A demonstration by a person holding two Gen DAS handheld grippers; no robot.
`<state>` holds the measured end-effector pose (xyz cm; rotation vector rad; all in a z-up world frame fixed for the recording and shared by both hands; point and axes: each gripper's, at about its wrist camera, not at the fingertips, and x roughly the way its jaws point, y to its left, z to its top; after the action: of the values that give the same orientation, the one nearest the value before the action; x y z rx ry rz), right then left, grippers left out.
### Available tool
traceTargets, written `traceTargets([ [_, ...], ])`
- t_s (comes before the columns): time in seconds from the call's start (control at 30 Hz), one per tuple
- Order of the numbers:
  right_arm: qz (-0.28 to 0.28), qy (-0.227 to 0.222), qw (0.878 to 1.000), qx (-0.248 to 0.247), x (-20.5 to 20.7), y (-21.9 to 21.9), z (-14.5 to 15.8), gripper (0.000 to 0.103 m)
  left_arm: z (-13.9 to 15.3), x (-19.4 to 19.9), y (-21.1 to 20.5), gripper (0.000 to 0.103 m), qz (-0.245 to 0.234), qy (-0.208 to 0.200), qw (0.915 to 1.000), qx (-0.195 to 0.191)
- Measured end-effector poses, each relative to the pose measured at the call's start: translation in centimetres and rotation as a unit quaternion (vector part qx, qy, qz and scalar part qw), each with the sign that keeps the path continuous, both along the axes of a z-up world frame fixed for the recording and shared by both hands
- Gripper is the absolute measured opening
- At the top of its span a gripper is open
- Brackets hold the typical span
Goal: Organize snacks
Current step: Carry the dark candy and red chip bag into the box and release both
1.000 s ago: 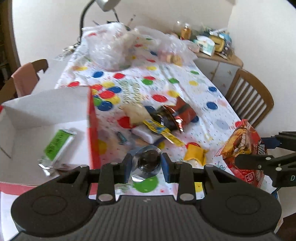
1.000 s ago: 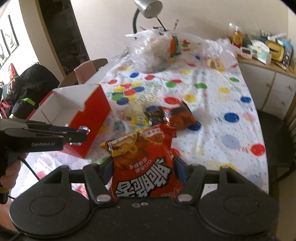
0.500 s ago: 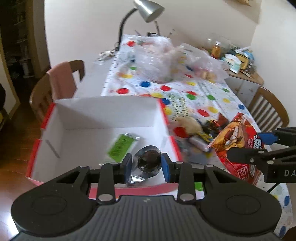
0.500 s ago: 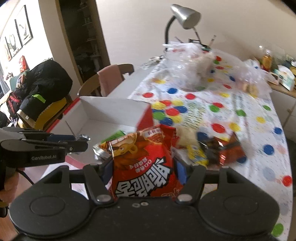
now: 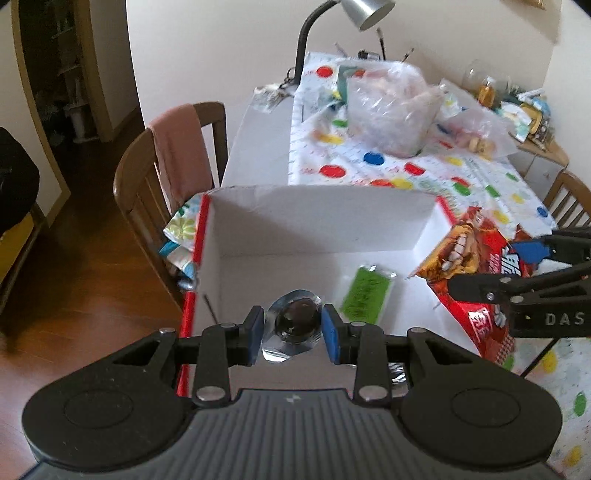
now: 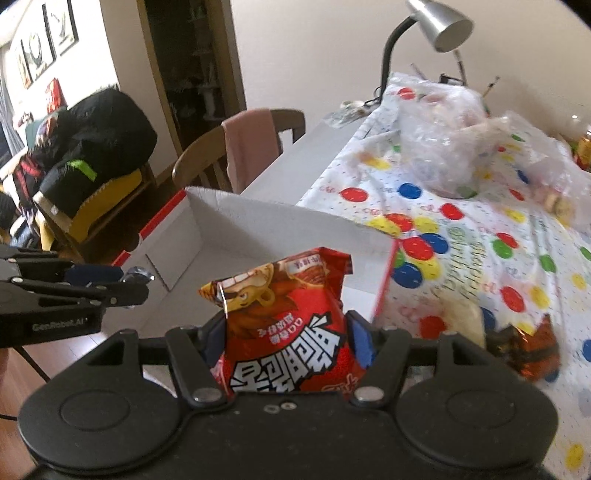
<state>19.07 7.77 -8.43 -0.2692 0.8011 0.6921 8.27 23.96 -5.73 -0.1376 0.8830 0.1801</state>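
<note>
Over the white cardboard box with red sides (image 5: 321, 225), the left gripper (image 5: 291, 328) clasps a silver foil-wrapped dark snack (image 5: 295, 325) while the right gripper (image 6: 284, 336) clamps a red crinkly snack bag (image 6: 288, 332).

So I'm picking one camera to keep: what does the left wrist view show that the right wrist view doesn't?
Only the left wrist view shows the green packet on the box floor and the foil-wrapped snack face-on in the left gripper.

Only the right wrist view shows the black coat on a far chair.

Both show the white box, the red snack bag in the right gripper, and the lamp.
</note>
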Motion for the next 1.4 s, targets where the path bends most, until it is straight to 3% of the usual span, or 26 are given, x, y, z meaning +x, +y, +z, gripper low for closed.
traceTargets([
  [0.33,0.013,0.029,0.998,-0.044,2.9,5.1,-4.6,0.065,-3.7,2.2,1.7,0.033,-0.024,0.045,0.9987,-0.001],
  [0.63,0.034,0.044,0.995,-0.079,2.9,6.4,-7.1,0.065,-5.5,2.6,1.1,0.033,-0.052,0.065,0.9964,0.017],
  [0.97,0.035,0.045,0.995,-0.08,2.5,6.4,-7.1,0.065,-5.8,2.4,0.1,0.036,-0.059,0.076,0.9948,0.035],
  [1.13,0.032,0.04,0.997,-0.064,2.3,6.0,-6.2,0.075,-5.2,1.8,0.3,0.038,-0.055,0.066,0.9958,0.032],
  [1.27,0.033,0.034,0.997,-0.055,1.6,5.6,-5.2,0.08,-4.3,1.0,0.3,0.056,-0.049,0.049,0.997,0.036],
  [1.4,0.029,0.024,0.998,-0.04,0.8,4.8,-3.9,0.085,-3.3,0.3,0.2,0.057,-0.046,0.033,0.9978,0.033],
])
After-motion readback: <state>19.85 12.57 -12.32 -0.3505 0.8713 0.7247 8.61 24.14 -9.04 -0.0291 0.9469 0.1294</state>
